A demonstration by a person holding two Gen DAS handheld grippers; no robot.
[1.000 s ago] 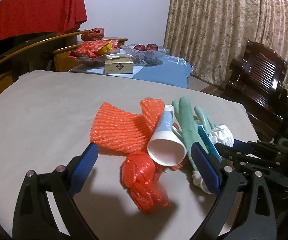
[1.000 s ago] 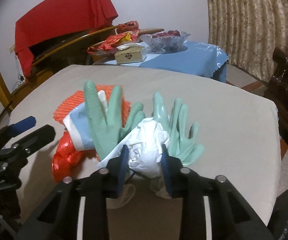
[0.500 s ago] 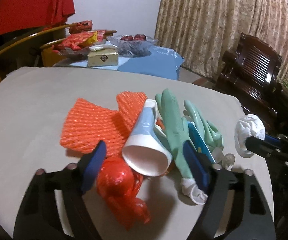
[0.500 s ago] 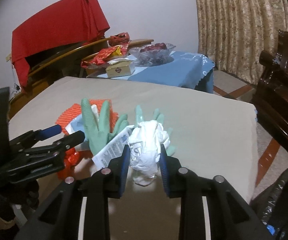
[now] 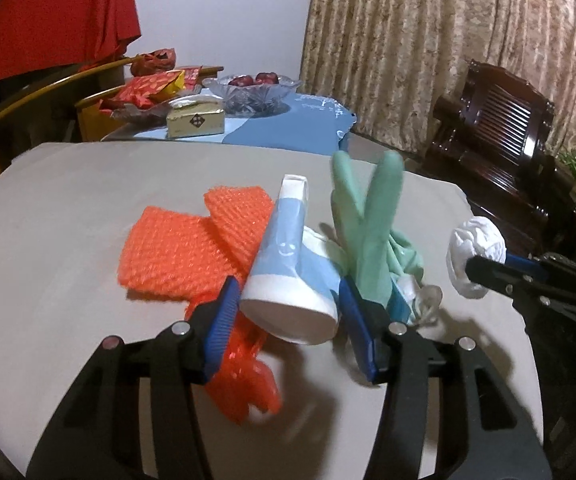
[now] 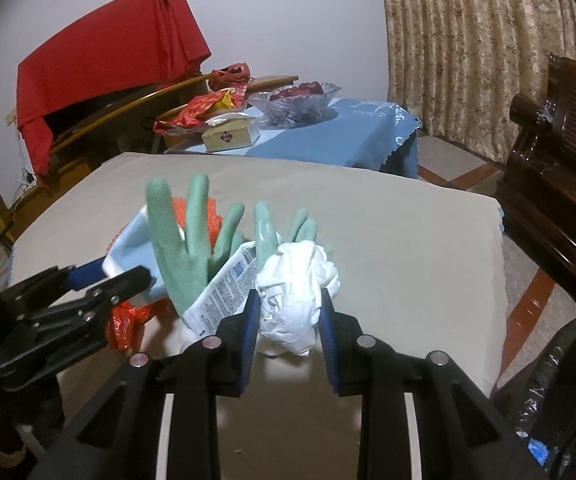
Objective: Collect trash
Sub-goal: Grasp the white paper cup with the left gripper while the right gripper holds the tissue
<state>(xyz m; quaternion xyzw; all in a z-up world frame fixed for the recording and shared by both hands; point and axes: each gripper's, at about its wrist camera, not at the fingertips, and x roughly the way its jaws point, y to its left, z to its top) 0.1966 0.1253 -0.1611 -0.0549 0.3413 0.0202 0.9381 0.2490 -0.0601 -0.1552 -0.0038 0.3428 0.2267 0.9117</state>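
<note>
A: Trash is gathered in one heap on the beige-covered table (image 5: pixel 68 208). Which piece is being taken now?

B: The blue-and-white paper cup (image 5: pixel 288 264). It is framed by the left gripper (image 5: pixel 288 320), whose jaws have just been closing; the cup's wide mouth lies between the blue pads, and it seems to be touched on both sides, though a firm grip cannot be confirmed.

A: How is the cup's long axis placed?

B: It lies on its side, the open mouth toward the gripper and the narrow base pointing away, so the axis runs nearly along the fingers. The pads are therefore set across the rim, the widest and softest part.

A: And the right gripper (image 6: pixel 288 320)?

B: It is closed on a crumpled white tissue (image 6: pixel 295 292), which is held clear of the table, just beside the heap.

A: What else lies near the cup?

B: An orange foam net (image 5: pixel 192 248) on its left, a green glove (image 5: pixel 367 232) on its right, and a red plastic bag (image 5: pixel 248 376) below it. It is judged that the bag or the glove may be caught together with the cup.
</note>
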